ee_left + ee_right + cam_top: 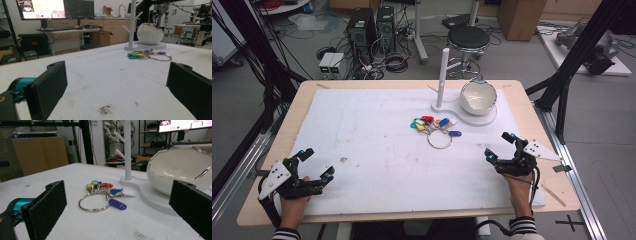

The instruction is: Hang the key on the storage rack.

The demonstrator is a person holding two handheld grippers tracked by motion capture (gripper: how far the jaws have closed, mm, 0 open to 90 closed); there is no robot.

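- Overhead, high view: I have both tools parked near the front edge of the white mat (377, 150) that covers the table. My left gripper (316, 163) sits by the front-left corner, my right gripper (499, 146) by the front-right corner. Both have their jaws spread wide and nothing between them. The key ring (439, 139), with its bunch of coloured tags (428, 122), lies flat toward the far right part of the mat, just in front of the white stand (443, 80) and the egg-shaped white bowl (478, 97) on the stand's base. I judge this to be the opening step, an approach not yet begun, with the ring the likeliest thing to be picked up.
- Left gripper view: looking along my own jaws, I see them far apart with bare, slightly soiled mat between. The key ring (160, 57) lies well ahead and off to the right in this view, in front of the stand (131, 22) and bowl (150, 33). This hand is well apart from it.
- Right gripper view: the jaws stand equally wide and hold nothing. The key ring (93, 202) lies near, between the two jaws' lines of sight, with a purple tag (117, 204) resting on its near side and the bowl (180, 170) close behind to the right. I judge the next move falls to this hand: advance low over the mat, bring one jaw inside or under the thin wire loop, and close on it without nudging the stand's base (150, 195).
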